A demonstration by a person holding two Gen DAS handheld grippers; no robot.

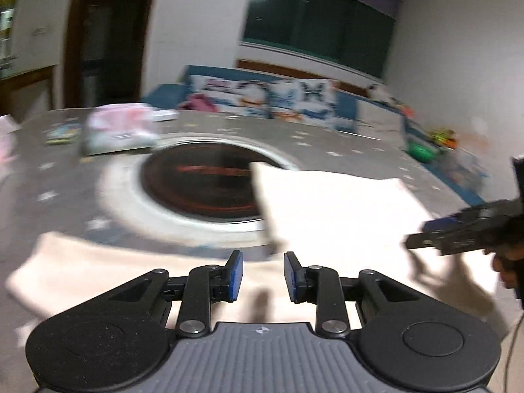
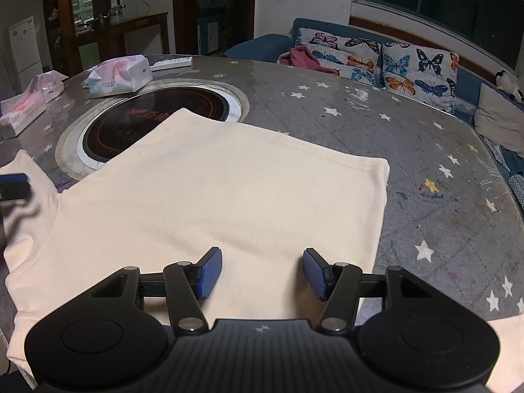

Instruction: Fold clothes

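A cream T-shirt [image 2: 229, 190] lies spread on the grey star-patterned table [image 2: 425, 150], its far corner over the round cooktop. In the left wrist view the shirt [image 1: 327, 209] is blurred. My left gripper [image 1: 263, 276] is open and empty above the shirt's near part. My right gripper [image 2: 262, 273] is open and empty just above the shirt's near edge. The right gripper also shows at the right in the left wrist view [image 1: 458, 239]. The left gripper's tip shows at the left edge of the right wrist view [image 2: 13, 185], over a sleeve.
A round black cooktop [image 2: 154, 121] is set into the table. Tissue packs [image 2: 121, 77] and boxes [image 2: 23, 113] lie at the far left, with a white remote [image 2: 172, 62]. A blue sofa with butterfly cushions [image 2: 393, 62] stands behind the table.
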